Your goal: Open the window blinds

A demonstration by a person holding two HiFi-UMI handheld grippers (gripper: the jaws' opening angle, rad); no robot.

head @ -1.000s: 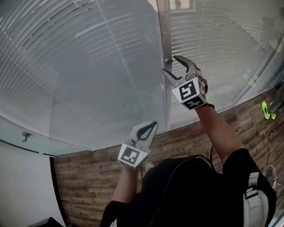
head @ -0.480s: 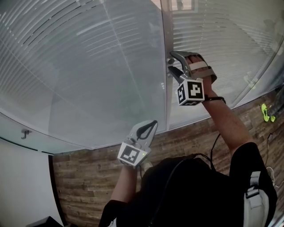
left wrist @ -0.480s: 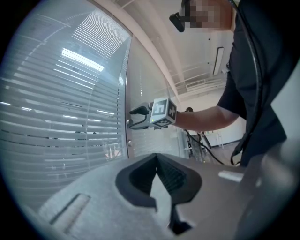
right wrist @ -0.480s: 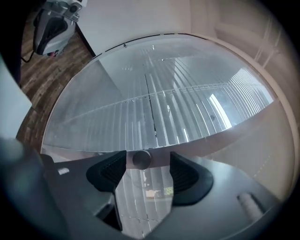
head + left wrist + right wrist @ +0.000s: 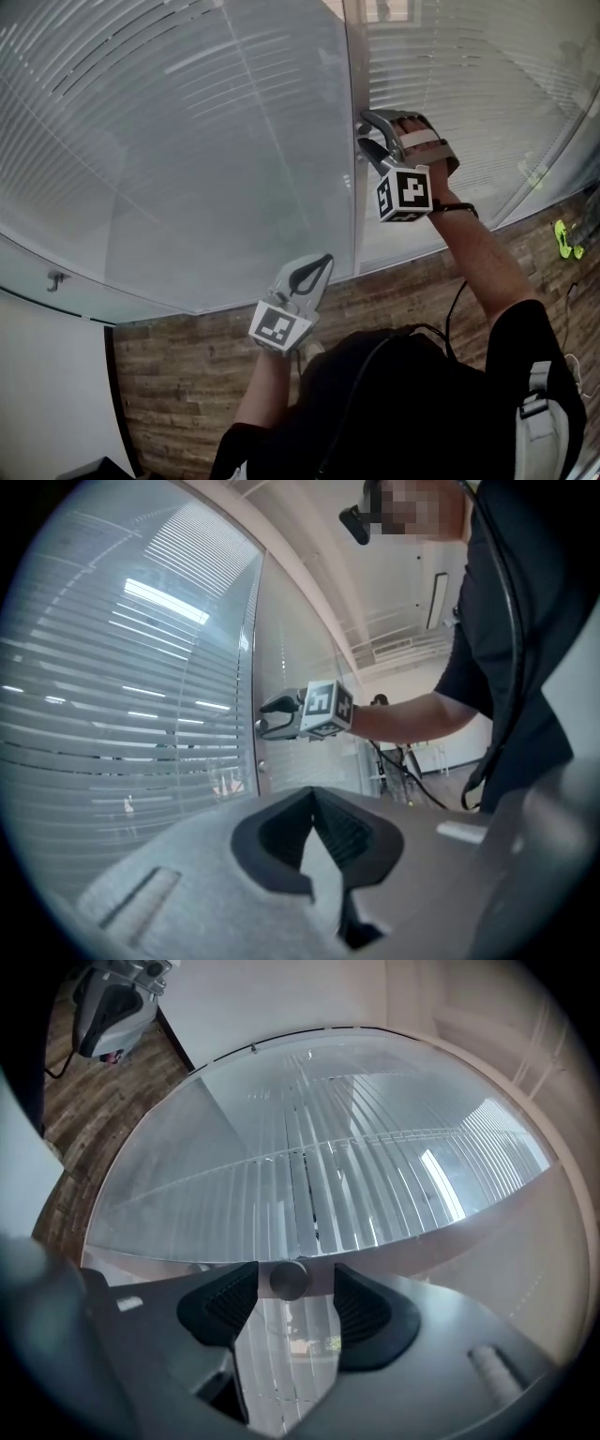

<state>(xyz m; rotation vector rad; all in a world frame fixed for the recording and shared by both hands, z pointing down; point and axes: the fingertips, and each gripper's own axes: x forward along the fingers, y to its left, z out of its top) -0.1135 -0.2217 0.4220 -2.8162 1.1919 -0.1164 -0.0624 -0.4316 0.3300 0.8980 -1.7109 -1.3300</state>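
Now the right claw brackets the blind knob

Within the last second the right claw (image 5: 361, 131) rolled over onto the knob (image 5: 289, 1280) on the post between the panes. Its jaws stand apart either side, not yet pinching. The blinds (image 5: 187, 112) look unopened. The left claw (image 5: 326, 261) hangs closed and empty.

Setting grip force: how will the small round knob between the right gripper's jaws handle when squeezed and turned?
The knob looks like smooth metal: probably rigid, likely slippery against the right gripper's pads. Mounted on the frame, it should turn, not lift.
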